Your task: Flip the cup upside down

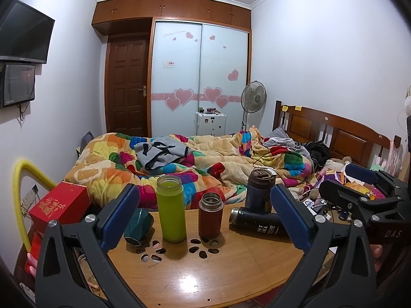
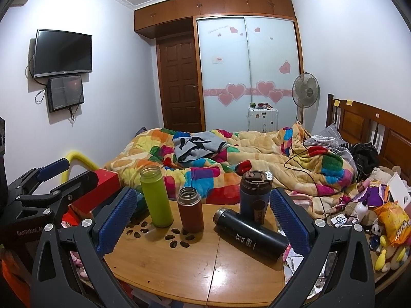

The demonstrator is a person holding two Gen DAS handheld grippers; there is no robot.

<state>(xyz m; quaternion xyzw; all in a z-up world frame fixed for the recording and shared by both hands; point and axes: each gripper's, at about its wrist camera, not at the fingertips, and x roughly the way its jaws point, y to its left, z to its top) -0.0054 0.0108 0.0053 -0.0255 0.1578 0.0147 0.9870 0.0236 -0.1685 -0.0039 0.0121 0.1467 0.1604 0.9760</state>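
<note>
Ahead — cup (image 2: 251,232) sideways between right hand-held gripper's (image 2: 203,218) fingers.

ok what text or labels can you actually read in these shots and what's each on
"DAS": on the black right gripper body.
"GenRobot_A…", cut off: on the black left gripper body.
White print on the lying black steel flask: too blurred.
Gold characters on the red cardboard box: unreadable.
Orange snack bag: lettering distorted.

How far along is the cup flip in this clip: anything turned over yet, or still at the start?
Still at the start. Nothing is inverted: the green cup and the brown cup stand mouth up on the wooden table, and the black flask lies on its side. Nothing is in hand: the left tongs and right tongs are open and empty. Grasping, turning and setting down remain.
</note>
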